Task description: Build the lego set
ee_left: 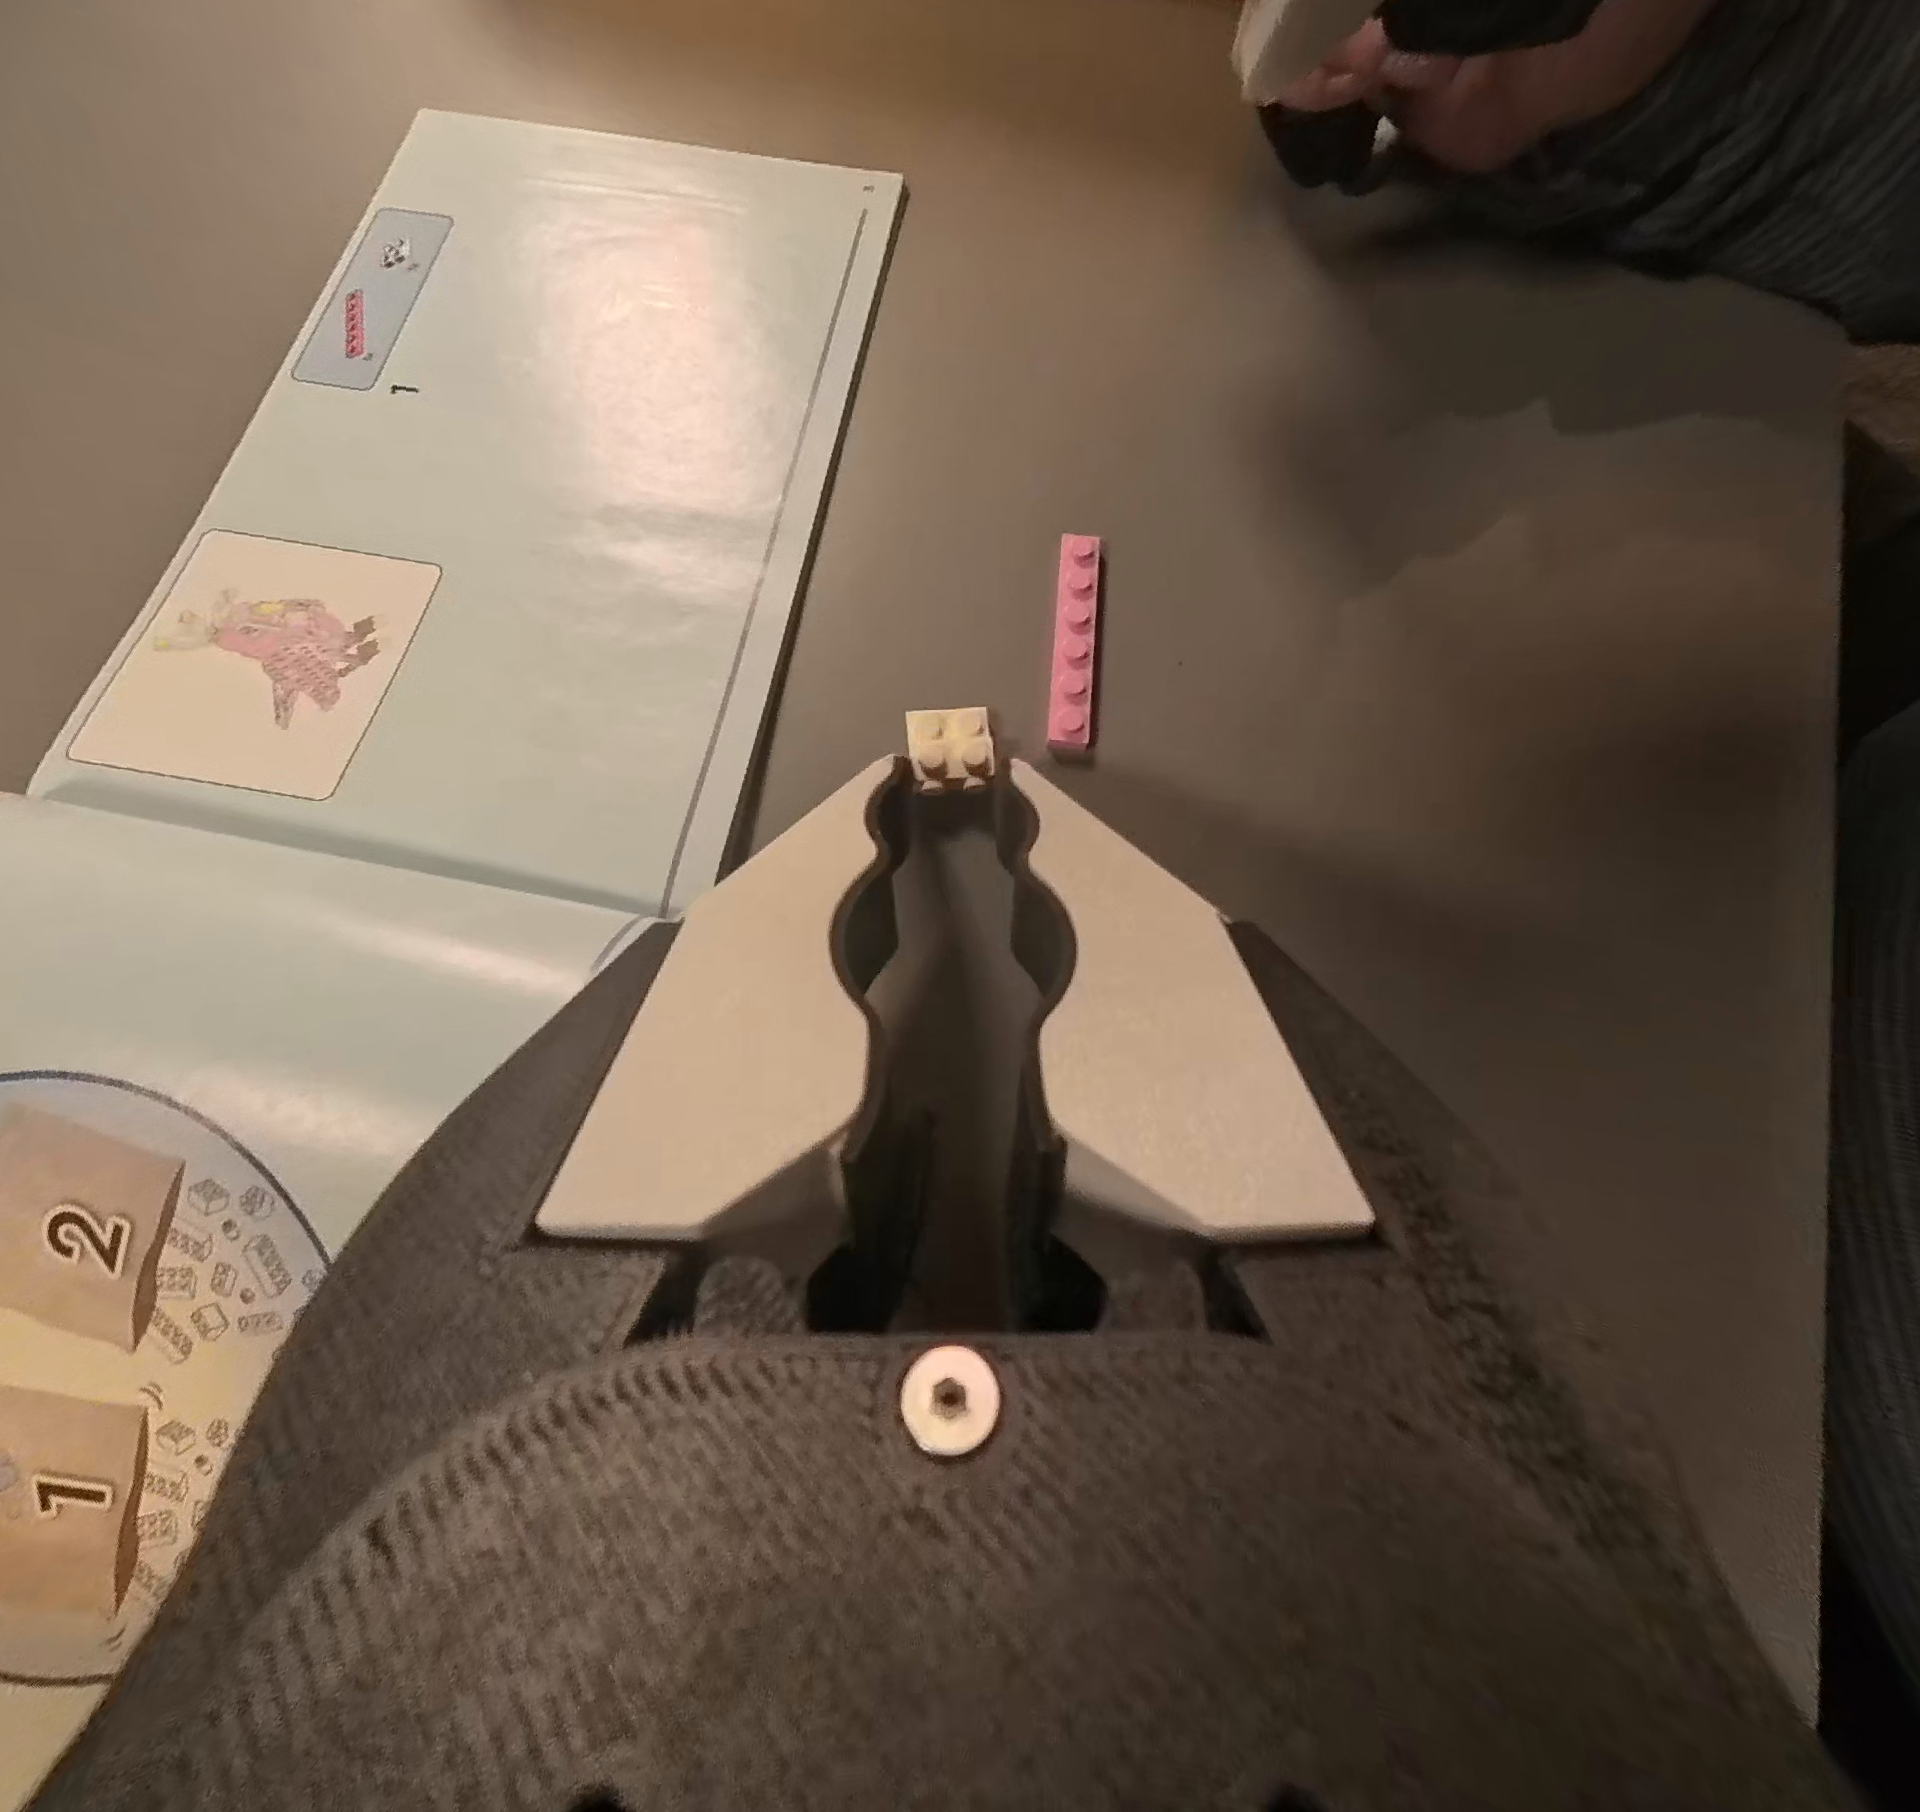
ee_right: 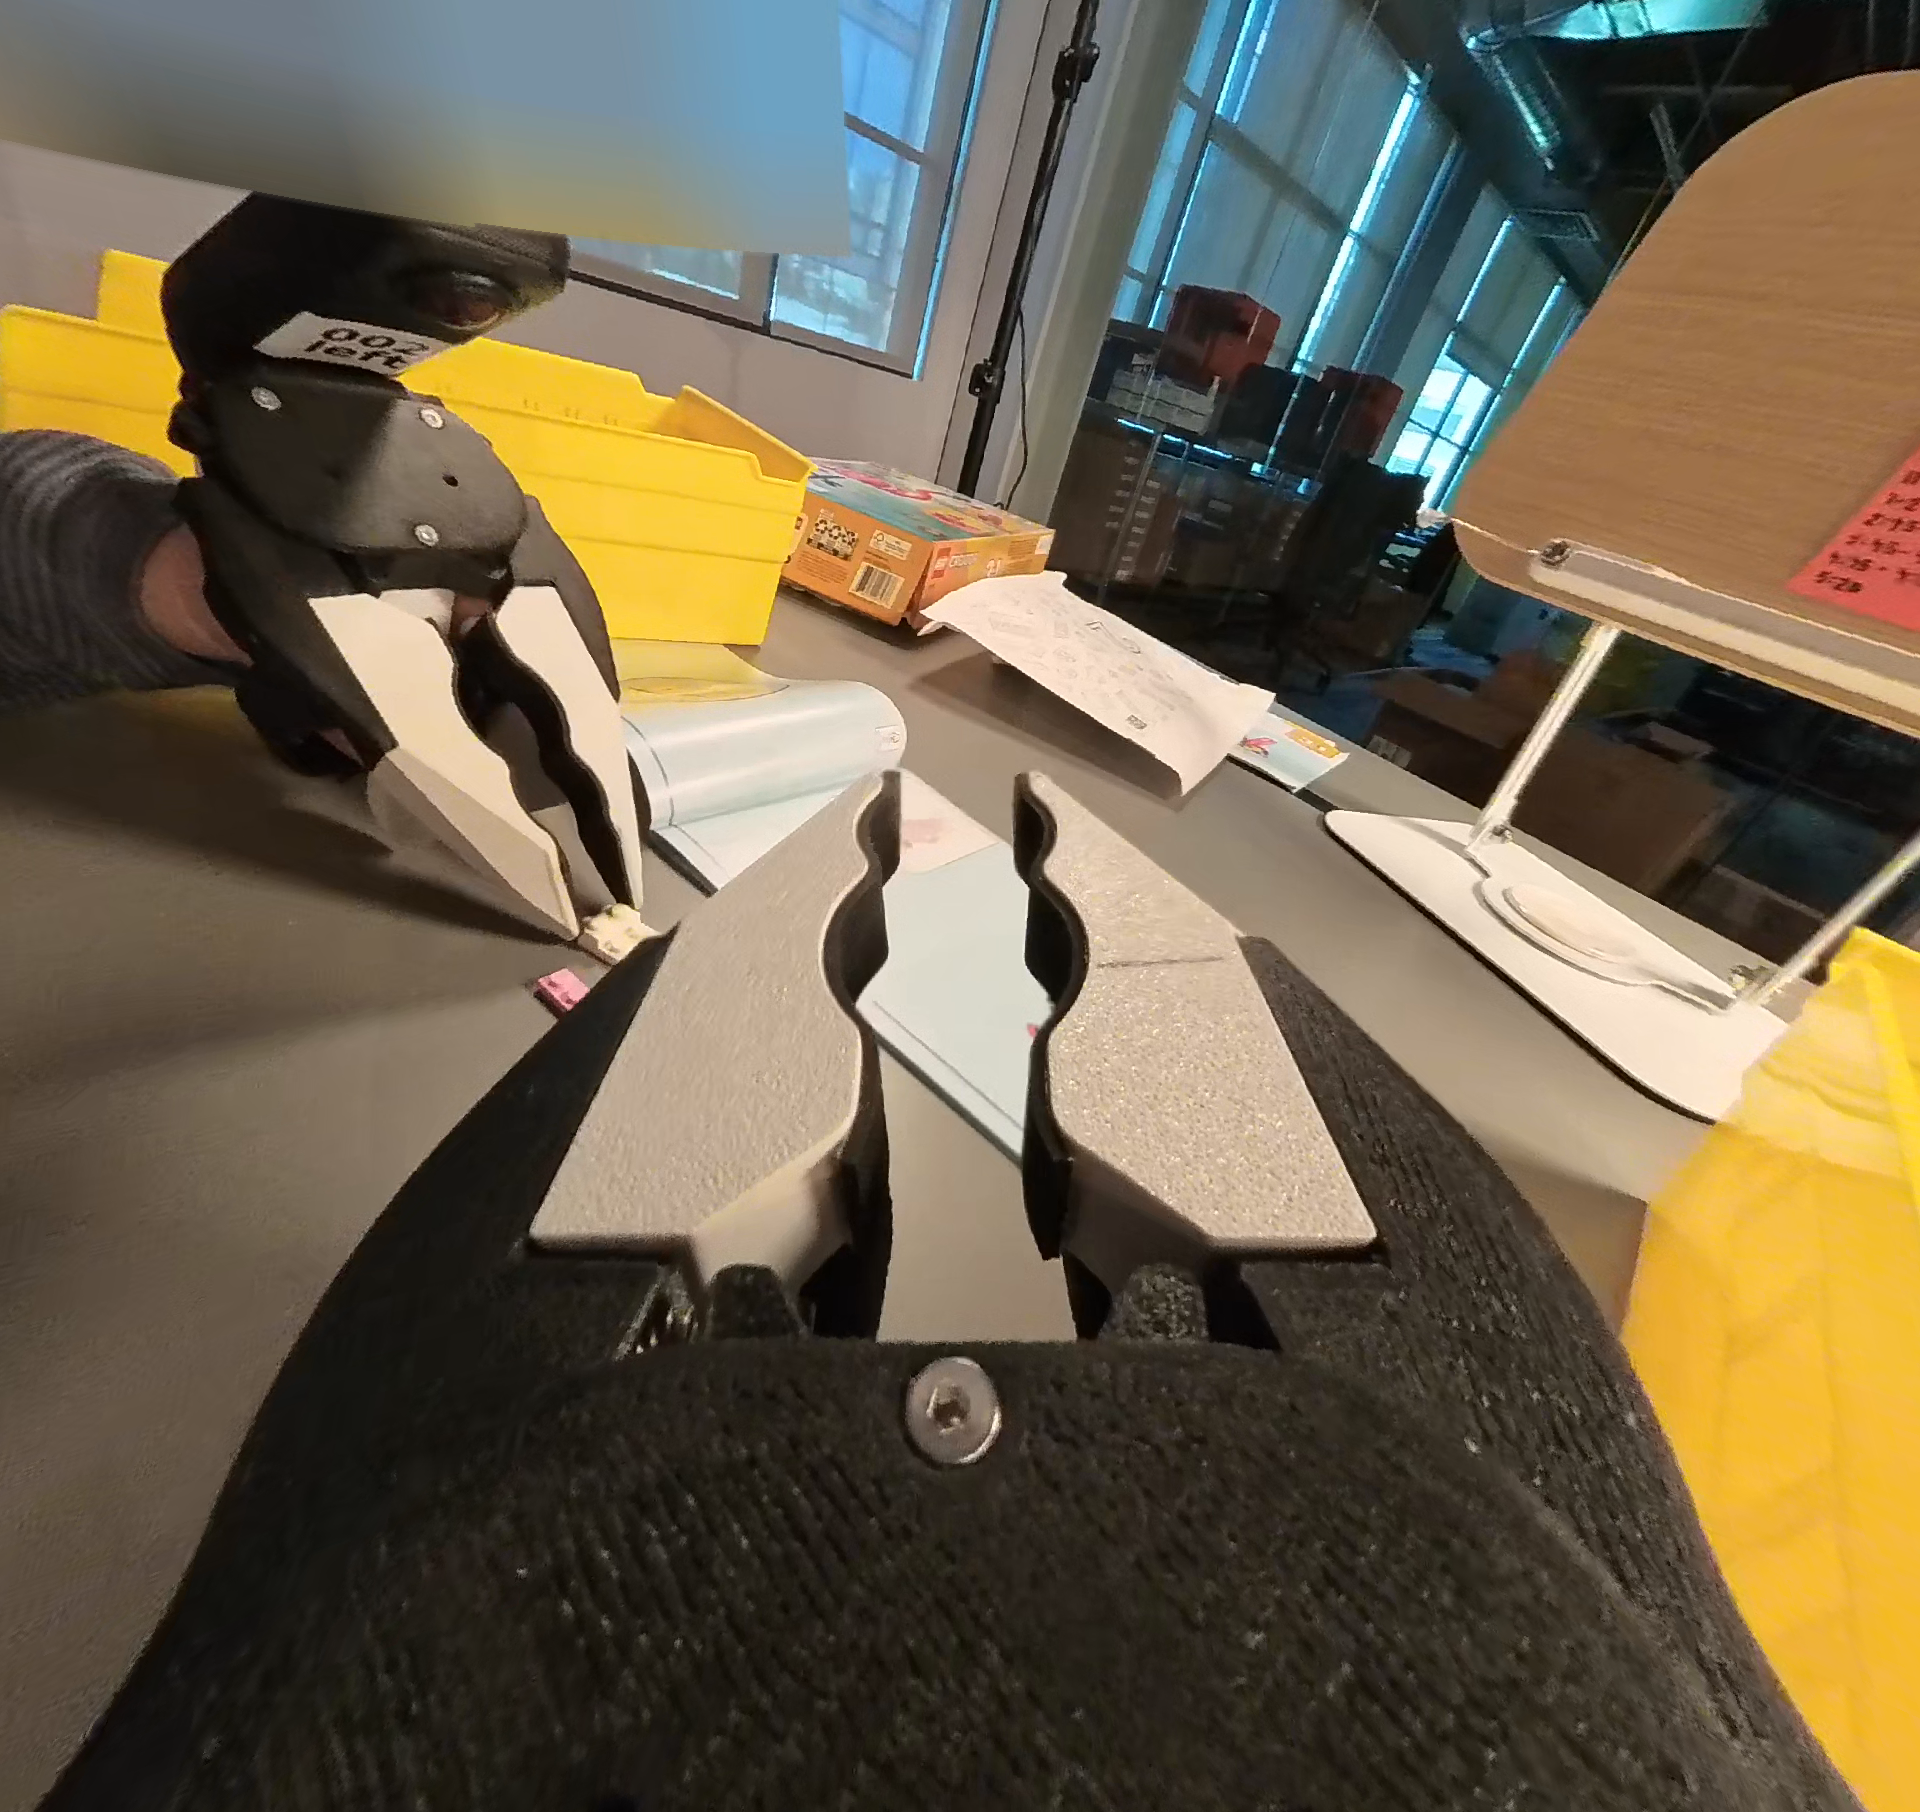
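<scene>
1. Closest to my left camera is the left gripper [ee_left: 951,770]. Its two pale fingers are squeezed onto a small cream brick [ee_left: 948,742] right at their tips. The brick has four bumps on top, and the bumps face up.
2. Just to the right of that brick, and a bit farther out, lies a long pink brick [ee_left: 1081,642]. It rests flat on the grey table [ee_left: 1351,723]. The two bricks do not touch.
3. That pink brick's long side points away from me, almost the same way my left fingers point.
4. On the other side of the cream brick is an open booklet [ee_left: 540,474] with pale blue pages.
5. My right gripper [ee_right: 956,801] holds nothing. Its fingers stand a little apart, and I see the booklet page between them.
6. From the right camera, the pink brick peeks out low on the left, just past my left finger. I think my left gripper is much nearer to it than my right one.
7. Yellow bins [ee_right: 644,505] and an orange box [ee_right: 914,547] sit far back on the table.
</scene>
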Demonstrator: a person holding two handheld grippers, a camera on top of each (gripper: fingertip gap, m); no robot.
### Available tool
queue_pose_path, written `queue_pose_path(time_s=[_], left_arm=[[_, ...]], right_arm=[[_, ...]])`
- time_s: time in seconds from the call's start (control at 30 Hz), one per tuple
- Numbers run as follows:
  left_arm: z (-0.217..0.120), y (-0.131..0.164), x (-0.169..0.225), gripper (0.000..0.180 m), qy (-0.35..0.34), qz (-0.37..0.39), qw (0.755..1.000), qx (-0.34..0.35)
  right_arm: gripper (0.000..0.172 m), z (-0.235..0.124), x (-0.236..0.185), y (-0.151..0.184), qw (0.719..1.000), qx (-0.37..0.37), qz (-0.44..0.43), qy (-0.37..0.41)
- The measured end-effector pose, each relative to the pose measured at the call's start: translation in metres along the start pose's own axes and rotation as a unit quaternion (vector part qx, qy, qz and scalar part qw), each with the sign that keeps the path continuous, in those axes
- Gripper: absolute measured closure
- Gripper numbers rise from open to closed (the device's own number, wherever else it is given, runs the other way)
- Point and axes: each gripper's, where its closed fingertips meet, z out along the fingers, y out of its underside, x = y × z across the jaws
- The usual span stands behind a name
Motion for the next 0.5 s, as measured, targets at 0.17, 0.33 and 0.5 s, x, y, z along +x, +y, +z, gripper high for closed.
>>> queue_pose_path(time_s=[0.17, 0.33, 0.5], left_arm=[[0.000, 0.000, 0.000, 0.165, 0.005, -0.008, 1.000, -0.001], [-0.001, 0.002, 0.001, 0.140, 0.014, -0.026, 1.000, -0.003], [-0.004, -0.003, 0.006, 0.117, 0.015, -0.005, 1.000, 0.015]], right_arm=[[0.154, 0.005, -0.023, 0.010, 0.994, -0.040, 0.031, -0.095], [0.147, 0.015, -0.064, 0.048, 0.960, -0.177, 0.012, -0.215], [0.140, 0.011, -0.090, 0.078, 0.913, -0.278, 0.001, -0.299]])
